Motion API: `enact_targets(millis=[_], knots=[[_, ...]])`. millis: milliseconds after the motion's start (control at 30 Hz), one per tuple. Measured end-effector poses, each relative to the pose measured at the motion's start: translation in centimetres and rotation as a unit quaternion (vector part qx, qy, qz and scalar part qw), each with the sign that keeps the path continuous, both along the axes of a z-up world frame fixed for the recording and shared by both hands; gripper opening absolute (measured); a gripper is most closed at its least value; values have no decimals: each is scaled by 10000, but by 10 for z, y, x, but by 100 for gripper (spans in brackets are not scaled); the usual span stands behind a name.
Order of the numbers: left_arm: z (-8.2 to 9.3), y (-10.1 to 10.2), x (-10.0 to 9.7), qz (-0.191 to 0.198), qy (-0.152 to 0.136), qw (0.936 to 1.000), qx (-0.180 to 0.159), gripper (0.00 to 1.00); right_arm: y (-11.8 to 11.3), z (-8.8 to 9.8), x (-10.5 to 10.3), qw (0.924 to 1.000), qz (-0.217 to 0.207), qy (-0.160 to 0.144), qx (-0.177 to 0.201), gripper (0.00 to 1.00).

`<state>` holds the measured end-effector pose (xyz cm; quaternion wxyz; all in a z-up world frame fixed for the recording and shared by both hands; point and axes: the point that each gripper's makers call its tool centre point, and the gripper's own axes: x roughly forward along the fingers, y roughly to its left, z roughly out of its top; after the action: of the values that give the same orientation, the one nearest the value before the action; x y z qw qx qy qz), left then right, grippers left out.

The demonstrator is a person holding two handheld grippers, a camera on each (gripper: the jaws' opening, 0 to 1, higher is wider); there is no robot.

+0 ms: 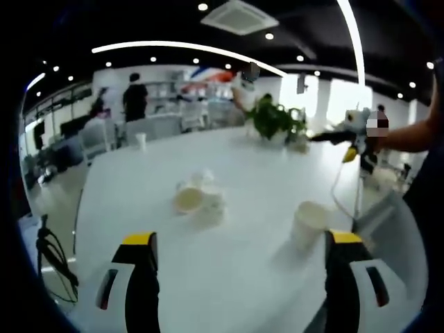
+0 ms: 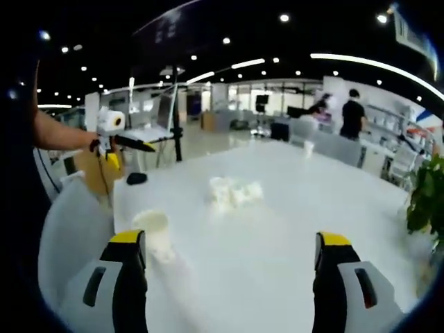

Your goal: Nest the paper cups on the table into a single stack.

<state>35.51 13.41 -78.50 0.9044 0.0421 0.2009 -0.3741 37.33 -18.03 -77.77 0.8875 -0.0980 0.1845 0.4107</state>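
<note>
On the white table (image 1: 236,277) a small cluster of paper cups (image 1: 198,198) lies blurred near the middle, some on their sides. One upright paper cup (image 1: 310,222) stands just left of my left gripper's right jaw. My left gripper (image 1: 241,239) is open with nothing between its jaws, short of the cups. In the right gripper view the same cluster (image 2: 236,191) lies ahead, and the upright cup (image 2: 152,232) stands beside the left jaw of my open right gripper (image 2: 230,239). A further cup (image 2: 309,148) stands at the far edge. The left gripper (image 2: 111,139) is held up at the left.
A potted plant (image 1: 274,119) stands on the far side of the table, also at the right edge as the plant (image 2: 427,194). A small black object (image 2: 137,178) lies near the table's corner. Chairs (image 1: 156,126) and people stand beyond the table. A person's arm (image 1: 409,135) holds the right gripper (image 1: 354,132).
</note>
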Motion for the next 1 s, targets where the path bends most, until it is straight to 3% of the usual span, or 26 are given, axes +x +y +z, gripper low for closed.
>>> enact_targets(millis=[167, 700, 1000], knots=[[-2, 2, 0, -10, 48, 10000, 67, 98, -5, 1, 4, 9997, -223, 63, 85, 100], [-6, 0, 19, -76, 134, 9999, 67, 98, 1, -3, 11, 9998, -173, 51, 83, 100], [-23, 2, 31, 46, 257, 9996, 62, 96, 2, -8, 11, 9996, -222, 135, 117, 100]])
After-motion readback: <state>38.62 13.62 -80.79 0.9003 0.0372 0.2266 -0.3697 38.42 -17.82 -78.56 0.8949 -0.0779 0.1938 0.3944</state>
